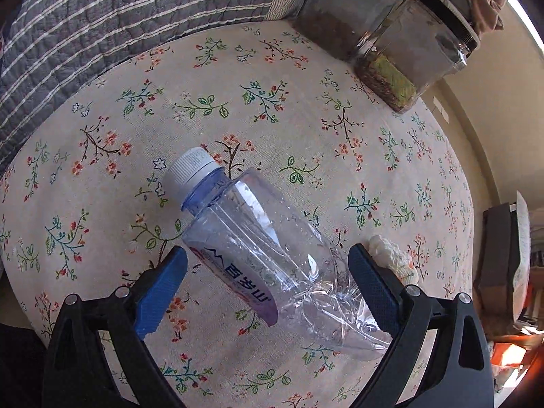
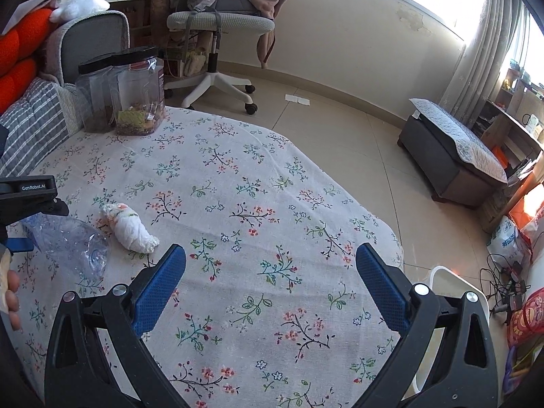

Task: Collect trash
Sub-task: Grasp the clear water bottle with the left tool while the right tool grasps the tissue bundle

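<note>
A crushed clear plastic bottle [image 1: 268,238] with a white cap lies across the floral tablecloth [image 1: 306,119], cap pointing away to the left. My left gripper [image 1: 267,258] is open, one blue finger on each side of the bottle's lower half; the right finger is by the crumpled base. A crumpled white paper wad [image 1: 391,258] lies just beyond that finger. In the right wrist view the bottle [image 2: 68,244] and paper wad [image 2: 131,227] are at the left. My right gripper [image 2: 272,255] hangs open over bare cloth, holding nothing.
Two clear jars with black lids [image 2: 129,91] stand at the table's far corner beside a striped quilt [image 1: 102,34]. Off the table are an office chair [image 2: 221,23], a covered bench [image 2: 452,156], a white bin rim [image 2: 455,282] and bags [image 2: 510,241].
</note>
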`<state>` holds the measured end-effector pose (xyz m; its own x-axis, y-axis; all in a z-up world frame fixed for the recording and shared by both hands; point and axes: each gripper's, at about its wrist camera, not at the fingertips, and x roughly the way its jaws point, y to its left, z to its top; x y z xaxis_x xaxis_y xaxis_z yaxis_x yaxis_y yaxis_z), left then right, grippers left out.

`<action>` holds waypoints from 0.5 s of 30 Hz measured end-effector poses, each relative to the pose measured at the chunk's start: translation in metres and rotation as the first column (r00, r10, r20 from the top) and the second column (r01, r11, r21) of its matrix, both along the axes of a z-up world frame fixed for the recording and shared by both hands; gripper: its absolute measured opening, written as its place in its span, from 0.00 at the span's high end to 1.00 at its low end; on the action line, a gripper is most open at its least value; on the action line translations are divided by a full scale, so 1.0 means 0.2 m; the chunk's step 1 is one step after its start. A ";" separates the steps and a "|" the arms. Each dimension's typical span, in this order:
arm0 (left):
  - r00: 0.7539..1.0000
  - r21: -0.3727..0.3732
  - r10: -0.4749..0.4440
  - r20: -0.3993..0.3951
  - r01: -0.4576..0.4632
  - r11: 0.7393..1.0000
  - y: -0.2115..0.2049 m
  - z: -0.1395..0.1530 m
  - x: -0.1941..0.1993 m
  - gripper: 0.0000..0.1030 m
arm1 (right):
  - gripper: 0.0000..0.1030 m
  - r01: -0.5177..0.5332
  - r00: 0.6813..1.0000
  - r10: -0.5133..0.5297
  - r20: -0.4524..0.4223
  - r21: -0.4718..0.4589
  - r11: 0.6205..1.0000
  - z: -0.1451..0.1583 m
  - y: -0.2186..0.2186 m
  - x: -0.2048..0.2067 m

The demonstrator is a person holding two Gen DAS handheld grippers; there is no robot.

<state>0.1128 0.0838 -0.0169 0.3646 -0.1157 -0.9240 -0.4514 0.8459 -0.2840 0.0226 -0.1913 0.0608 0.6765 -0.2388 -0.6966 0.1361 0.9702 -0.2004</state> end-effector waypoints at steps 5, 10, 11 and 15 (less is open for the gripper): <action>0.999 -0.022 -0.043 0.027 0.043 0.999 -0.03 0.00 0.06 0.31 | 0.07 -0.027 0.999 0.028 -0.043 0.027 0.999 -0.05 0.02 0.03; 0.989 -0.063 -0.128 0.071 0.133 0.989 -0.08 0.05 0.12 0.41 | 0.07 -0.120 0.987 0.126 -0.095 0.064 0.991 -0.10 0.07 0.11; 0.985 -0.054 -0.153 0.085 0.158 0.986 -0.10 0.08 0.12 0.43 | 0.07 -0.151 0.981 0.159 -0.109 0.078 0.985 -0.11 0.09 0.13; 0.947 0.046 -0.273 0.171 0.269 0.962 -0.17 0.26 0.13 0.52 | 0.07 -0.280 0.937 0.305 -0.170 0.155 0.947 -0.18 0.21 0.22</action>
